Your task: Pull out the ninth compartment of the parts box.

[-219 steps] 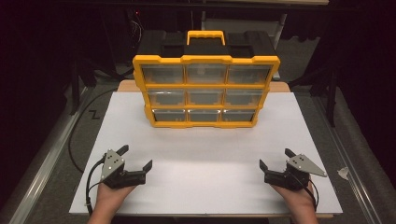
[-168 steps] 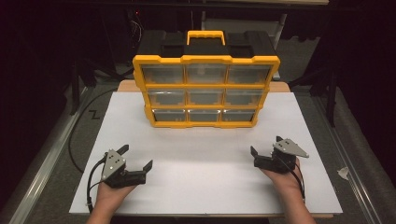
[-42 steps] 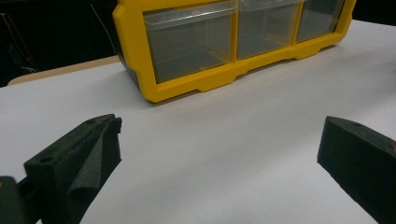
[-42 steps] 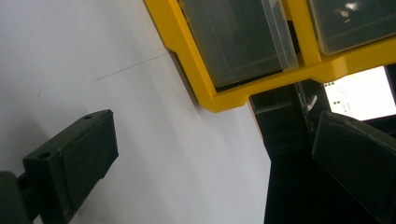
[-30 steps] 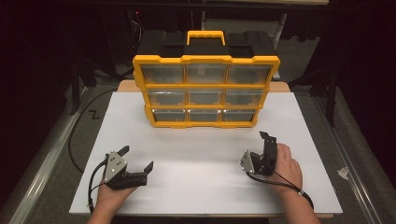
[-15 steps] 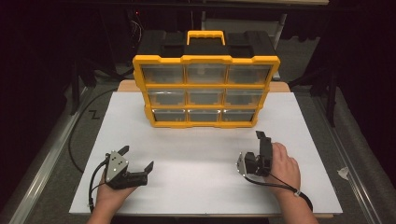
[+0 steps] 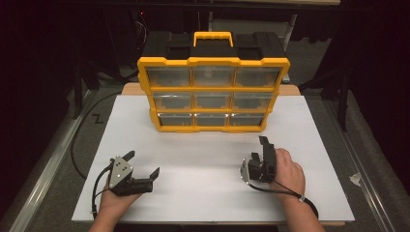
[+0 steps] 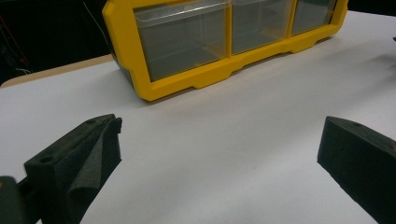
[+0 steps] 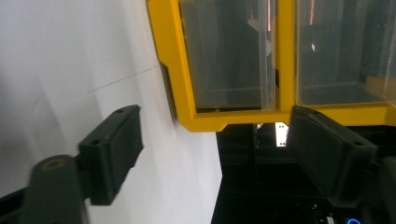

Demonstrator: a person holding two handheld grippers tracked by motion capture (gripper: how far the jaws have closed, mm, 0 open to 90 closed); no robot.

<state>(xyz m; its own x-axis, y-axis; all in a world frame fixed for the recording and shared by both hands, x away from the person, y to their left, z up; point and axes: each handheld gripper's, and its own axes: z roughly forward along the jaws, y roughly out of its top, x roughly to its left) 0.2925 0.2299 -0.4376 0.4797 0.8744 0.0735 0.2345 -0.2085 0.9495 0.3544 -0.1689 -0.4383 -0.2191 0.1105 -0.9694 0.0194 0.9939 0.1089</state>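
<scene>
A yellow organizer (image 7: 212, 88) with three rows of clear drawers stands upright at the back of the white board (image 7: 208, 145). My left gripper (image 7: 142, 164) rests near the front left of the board, open, nothing between its jaws. In the left gripper view the left gripper (image 8: 219, 135) points at the organizer (image 8: 187, 81), well short of it. My right gripper (image 7: 258, 150) is at the front right, rolled on its side with one jaw above the other, open and holding nothing. In the right gripper view the right gripper (image 9: 215, 112) faces the organizer's lower right corner (image 9: 173, 60).
A black cable (image 7: 80, 145) runs along the left edge of the board to the left gripper. A metal rail (image 7: 48, 169) borders the table's left side. A small white scrap (image 7: 355, 179) lies off the board at the right.
The right gripper has moved left and forward from the front right corner and rolled onto its side. The left gripper has barely shifted.
</scene>
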